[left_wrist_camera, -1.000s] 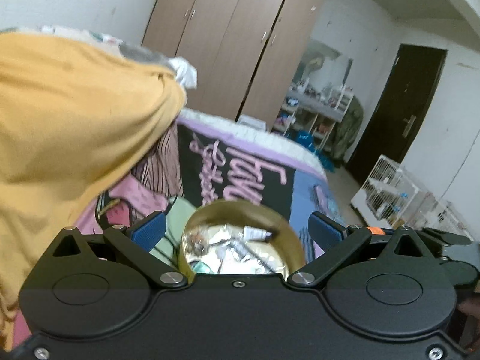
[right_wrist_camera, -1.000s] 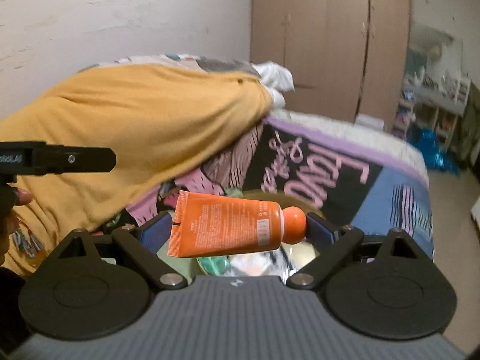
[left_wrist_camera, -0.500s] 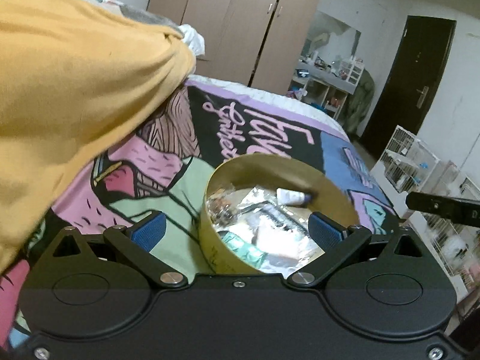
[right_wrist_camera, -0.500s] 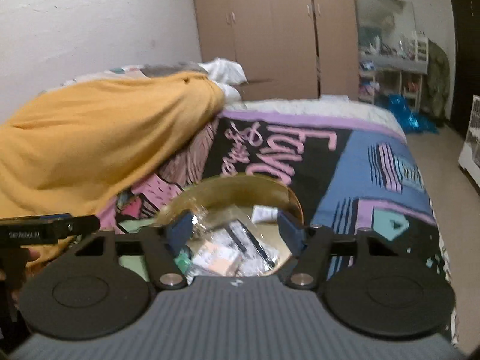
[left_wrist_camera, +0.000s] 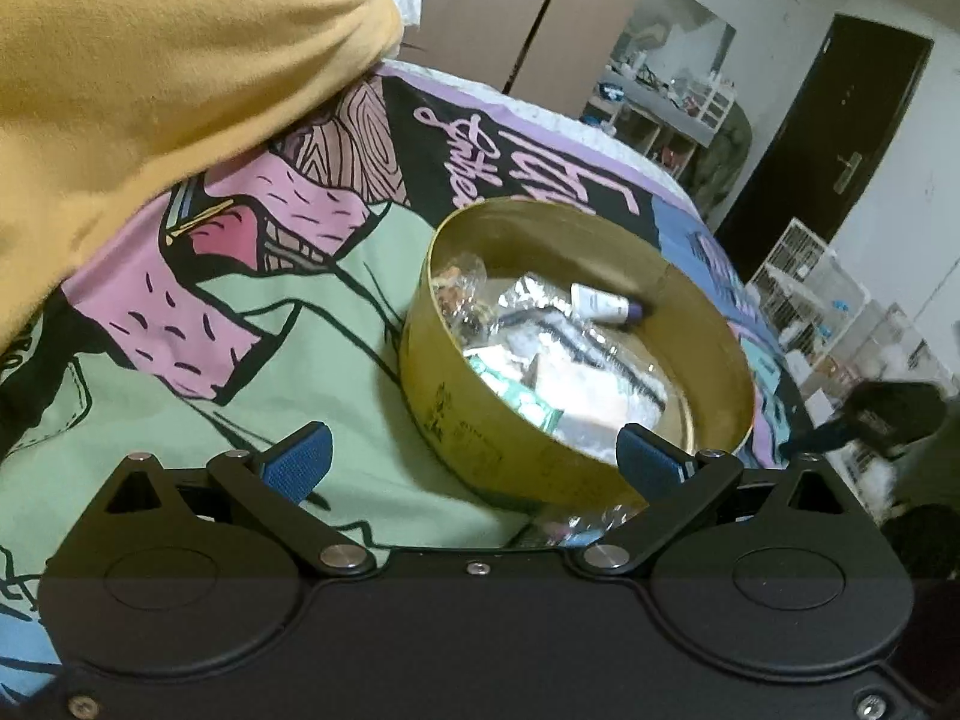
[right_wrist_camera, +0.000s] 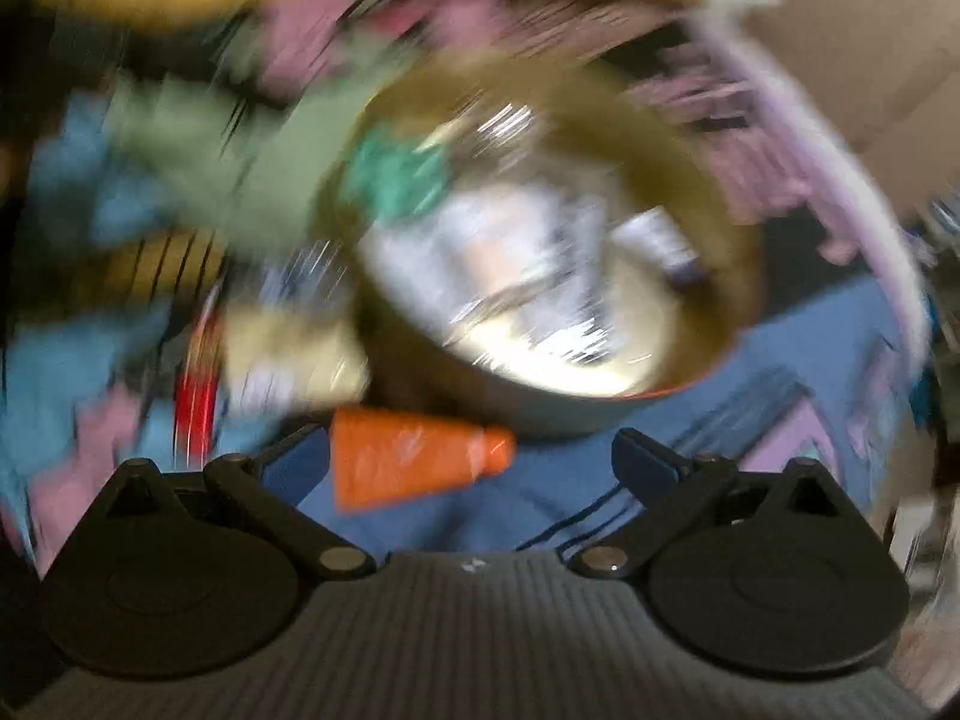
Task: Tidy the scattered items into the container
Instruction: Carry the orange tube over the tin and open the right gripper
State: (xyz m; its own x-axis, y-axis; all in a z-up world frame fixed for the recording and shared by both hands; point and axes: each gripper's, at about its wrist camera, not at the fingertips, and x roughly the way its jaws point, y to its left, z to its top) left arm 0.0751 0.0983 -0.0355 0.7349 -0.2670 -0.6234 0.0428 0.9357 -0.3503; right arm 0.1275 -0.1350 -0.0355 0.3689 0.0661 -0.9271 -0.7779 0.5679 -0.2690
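Observation:
A round gold tin (left_wrist_camera: 480,420) stands on the patterned bedcover, holding clear packets and a white tube with a purple cap (left_wrist_camera: 606,303). My left gripper (left_wrist_camera: 474,462) is open just before the tin's near wall, with nothing in its jaws. The right wrist view is badly blurred and looks steeply down on the tin (right_wrist_camera: 714,222). An orange tube (right_wrist_camera: 408,468) lies on the blue cover just outside the tin's wall. My right gripper (right_wrist_camera: 474,462) stands over it, its jaws opening wide. The tube's flat end is close to the left finger, and the pads do not press it.
A yellow blanket (left_wrist_camera: 150,72) is heaped on the bed's left. Blurred loose items, one red (right_wrist_camera: 195,414) and one pale yellow (right_wrist_camera: 288,354), lie left of the tin. A clear packet (left_wrist_camera: 576,525) pokes out under the tin's near edge. White wire cages (left_wrist_camera: 804,282) and a dark door stand beyond the bed.
Both grippers came down toward the bed. The right one tipped steeply down and rolled. It held the orange tube a second ago, then narrowed empty, and now stands wide over the tube beside the tin.

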